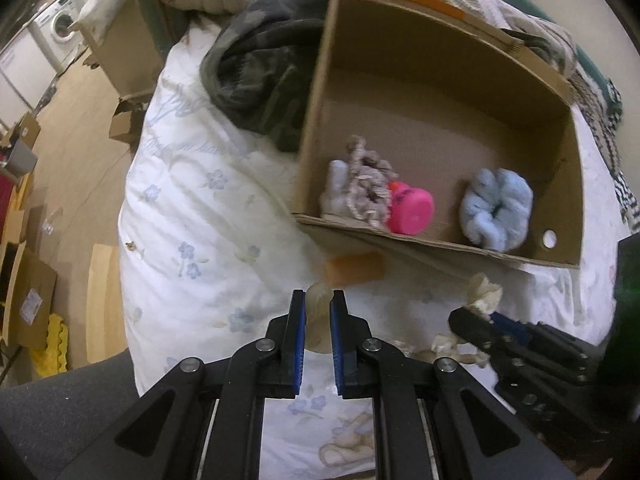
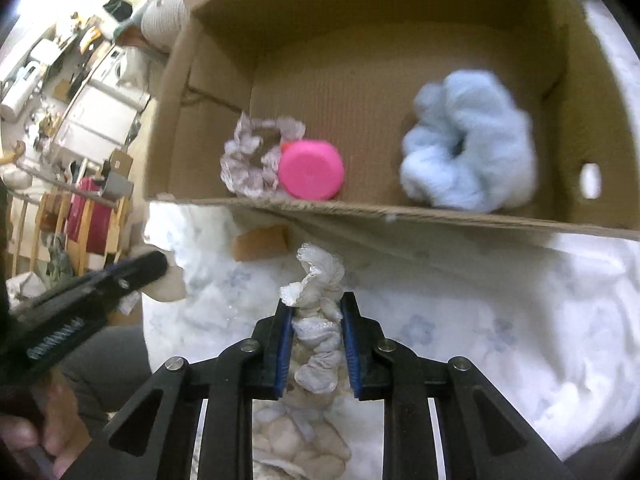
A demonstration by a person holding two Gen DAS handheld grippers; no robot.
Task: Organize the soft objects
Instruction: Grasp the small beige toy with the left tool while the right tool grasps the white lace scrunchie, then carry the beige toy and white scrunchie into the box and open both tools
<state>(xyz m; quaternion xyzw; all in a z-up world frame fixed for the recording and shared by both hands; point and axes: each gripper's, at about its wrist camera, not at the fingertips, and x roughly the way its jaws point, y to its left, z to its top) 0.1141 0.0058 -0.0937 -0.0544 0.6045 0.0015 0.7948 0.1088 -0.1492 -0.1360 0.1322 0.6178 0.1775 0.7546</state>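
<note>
The bed [image 1: 192, 216], under a white quilt printed with blue flowers, serves as the work surface, and its give is likely why the box [image 1: 440, 80] sits a little askew on it. The box lies open toward both cameras with its near wall low, which makes it an easy target for dropping things in from the front. Inside, along that near wall, three soft things are already gathered: a blue scrunchie [image 2: 468, 144] off to the right side, and on the left a beige scrunchie [image 2: 256, 156] touching a pink round object [image 2: 311, 170], with something white just beside them in the left view. An orange piece [image 1: 354, 268] lies on the quilt just outside the box wall. The right claw [image 2: 316, 312] is closed narrow on a white lace scrunchie [image 2: 318, 300], gripped through its middle so the frill stands up above the fingers and the rest hangs below; held short of the box rim like this, it seems poised to be carried over and released. The left claw [image 1: 318, 308] is also narrow, pinching a pale beige soft thing [image 1: 319, 300] near its top, low over the quilt and just beside the orange piece, probably next in line for the box.
</note>
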